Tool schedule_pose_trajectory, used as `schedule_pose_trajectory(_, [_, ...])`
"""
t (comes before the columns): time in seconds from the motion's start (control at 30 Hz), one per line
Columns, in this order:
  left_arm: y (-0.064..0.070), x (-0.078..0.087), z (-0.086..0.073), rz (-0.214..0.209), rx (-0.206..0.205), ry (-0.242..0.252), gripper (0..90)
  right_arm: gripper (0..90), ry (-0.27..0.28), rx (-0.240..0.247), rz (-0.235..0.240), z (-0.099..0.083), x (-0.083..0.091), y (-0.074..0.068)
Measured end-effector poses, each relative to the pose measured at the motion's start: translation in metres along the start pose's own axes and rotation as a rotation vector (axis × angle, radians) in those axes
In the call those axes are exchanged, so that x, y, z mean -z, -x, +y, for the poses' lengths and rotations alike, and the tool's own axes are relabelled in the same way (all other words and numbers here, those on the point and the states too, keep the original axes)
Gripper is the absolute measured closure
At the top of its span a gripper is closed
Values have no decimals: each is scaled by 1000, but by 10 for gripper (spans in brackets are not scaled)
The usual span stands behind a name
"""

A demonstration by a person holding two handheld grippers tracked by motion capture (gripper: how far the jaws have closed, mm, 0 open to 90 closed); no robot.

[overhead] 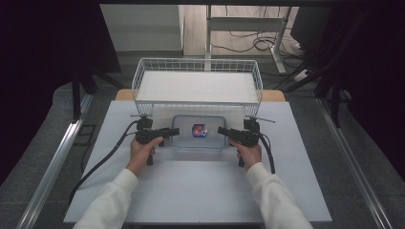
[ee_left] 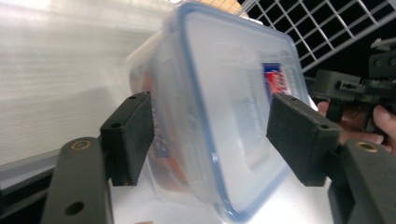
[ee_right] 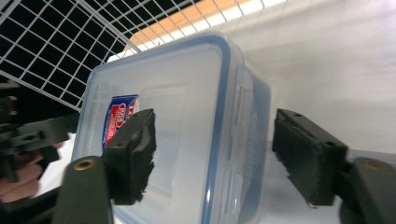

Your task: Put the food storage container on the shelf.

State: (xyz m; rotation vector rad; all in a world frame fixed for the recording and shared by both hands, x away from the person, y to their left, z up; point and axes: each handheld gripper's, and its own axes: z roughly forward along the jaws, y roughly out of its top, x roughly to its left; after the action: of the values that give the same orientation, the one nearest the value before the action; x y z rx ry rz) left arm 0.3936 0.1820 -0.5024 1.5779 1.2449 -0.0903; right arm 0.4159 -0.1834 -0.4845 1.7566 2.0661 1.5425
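Dark curtains hang at both sides of the room, and cables trail over the floor beyond a pale grey table [overhead: 200, 191]. At the far end of the table stands a white wire basket [overhead: 198, 64] on a raised shelf.

Just in front of the basket, near the middle of the table, lies a clear plastic food container [overhead: 198, 132] with a blue-edged lid and a red-and-blue label [overhead: 199, 130] on top.

A person in white sleeves holds one hand-held gripper at each short end of the container. The left hand-held gripper [overhead: 173, 132] points inward at the container's left end. In the left gripper view its jaws are spread, one above the lid and one below the lid's rim beside the container [ee_left: 219, 107]; whether they touch it cannot be told.

The right hand-held gripper [overhead: 222, 130] points inward at the right end. In the right gripper view its jaws are likewise spread, one over the lid near the label [ee_right: 119, 119], the other beside the wall of the container [ee_right: 196, 135] and apart from it.
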Motion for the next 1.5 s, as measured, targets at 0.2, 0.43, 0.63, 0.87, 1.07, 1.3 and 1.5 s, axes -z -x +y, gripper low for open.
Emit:
schedule_pose_trajectory(0.2, [16,23,-8,20,-96,-25,253,217,-2,65,-41,-4,24,-3])
schedule_pose_trajectory(0.43, [32,49,-31,21,-176,-48,246,212,-39,271,-70,-22,58,-14])
schedule_pose_trajectory(0.63, [49,65,-51,61,-297,-95,235,268,-58,404,-53,-45,76,-27])
schedule_pose_trajectory(0.87, [66,73,-79,77,-349,-138,236,550,-127,563,-59,-68,72,-42])
schedule_pose_trajectory(1.07, [74,80,-92,83,-350,-160,237,835,-188,678,-72,-81,54,-55])
schedule_pose_trajectory(1.3, [77,81,-103,83,-372,-202,237,888,-243,760,-102,-83,-2,-71])
schedule_pose_trajectory(1.5, [77,84,-101,74,-366,-186,240,888,-236,764,-118,-84,-40,-78])
